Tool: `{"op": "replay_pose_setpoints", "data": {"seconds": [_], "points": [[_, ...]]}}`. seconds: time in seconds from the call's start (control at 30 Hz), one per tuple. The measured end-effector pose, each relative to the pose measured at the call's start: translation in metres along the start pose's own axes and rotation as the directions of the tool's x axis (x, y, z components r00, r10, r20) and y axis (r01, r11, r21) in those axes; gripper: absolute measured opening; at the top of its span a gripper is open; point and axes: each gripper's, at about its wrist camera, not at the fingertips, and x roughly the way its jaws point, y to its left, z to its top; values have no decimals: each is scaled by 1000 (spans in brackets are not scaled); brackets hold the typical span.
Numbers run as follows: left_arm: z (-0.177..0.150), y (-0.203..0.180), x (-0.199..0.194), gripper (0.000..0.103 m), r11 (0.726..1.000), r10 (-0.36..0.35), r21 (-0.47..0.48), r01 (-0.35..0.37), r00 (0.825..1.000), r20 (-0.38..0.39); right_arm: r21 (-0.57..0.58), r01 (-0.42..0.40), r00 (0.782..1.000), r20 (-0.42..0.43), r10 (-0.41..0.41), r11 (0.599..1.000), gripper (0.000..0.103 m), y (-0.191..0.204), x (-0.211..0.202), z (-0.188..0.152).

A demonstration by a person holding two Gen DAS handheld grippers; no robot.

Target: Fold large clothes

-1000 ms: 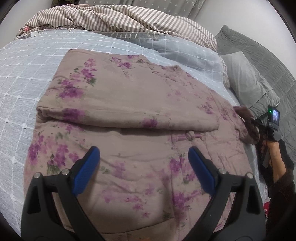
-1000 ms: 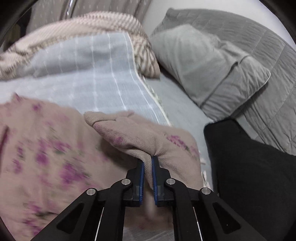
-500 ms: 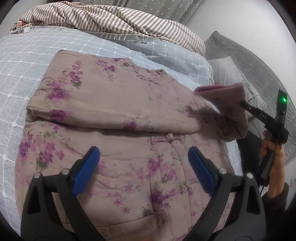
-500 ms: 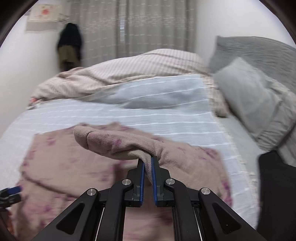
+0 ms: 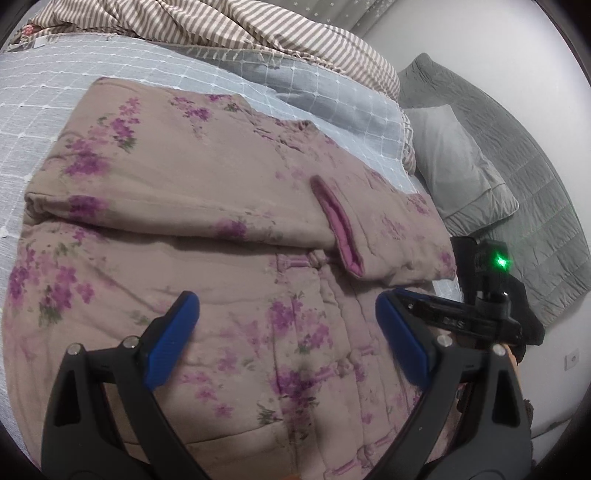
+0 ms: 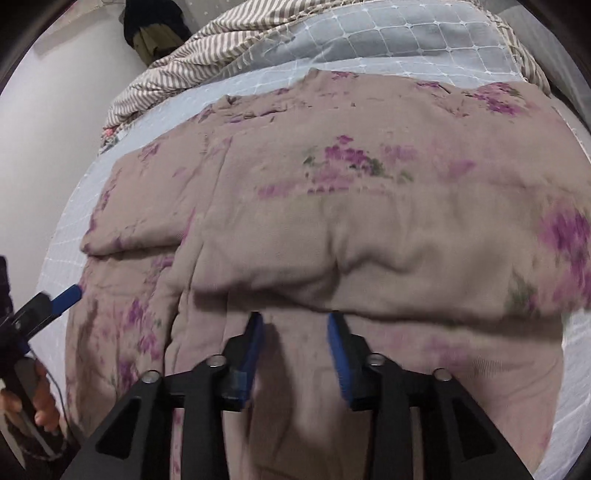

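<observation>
A floral padded jacket [image 5: 221, 229] fills the frame's centre on a checked bedspread [image 5: 44, 92], both sleeves folded across it. The left gripper [image 5: 288, 332] hovers wide open at the bottom.

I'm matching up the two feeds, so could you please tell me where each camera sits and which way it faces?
Left wrist: on the left gripper, looking down across the floral jacket toward the pillow; its open fingers show, with the right gripper at the right edge.
Right wrist: on the right gripper, looking down at the folded sleeve; jaws opening, nothing between them; a hand shows lower left.
Shared: jacket, striped blanket, each other's gripper.
</observation>
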Motion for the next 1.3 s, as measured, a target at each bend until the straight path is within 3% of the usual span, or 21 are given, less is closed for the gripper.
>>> {"op": "replay_pose_setpoints", "data": {"seconds": [0.03,0.07,0.33,0.5,0.67,0.77,0.83,0.93,1.13,1.3], "points": [[0,-3,2,96,1000,-4,4,4,1000,-7,0,-13,1000,17,13,1000,71,0,-6,-3],[-1,-6,6,96,1000,-10,7,10,1000,-14,4,-24,999,42,24,1000,75,-2,-14,-7],[-2,-31,41,96,997,-73,-16,72,994,-79,130,-83,979,196,56,988,75,-44,-70,-40],[6,-47,76,96,985,-162,-79,155,983,-91,275,-70,964,265,-6,959,75,-95,-87,-48],[9,-55,110,91,979,-173,-131,157,978,-119,371,-55,970,239,-38,927,75,-127,-76,-53],[9,-66,113,87,989,-125,-85,117,987,-97,376,-38,974,221,-49,926,75,-128,-68,-53],[9,-71,115,71,991,-121,-78,113,987,-108,364,-15,975,212,-67,931,75,-123,-65,-50],[9,-81,116,57,994,-94,-66,86,988,-126,339,4,974,213,-81,941,75,-114,-66,-48],[12,-106,103,21,1000,-21,17,23,994,-103,316,-16,973,224,-58,948,75,-103,-64,-48],[28,-132,71,15,992,-20,121,21,1000,-9,313,-2,970,233,-75,950,75,-102,-64,-45]]}}
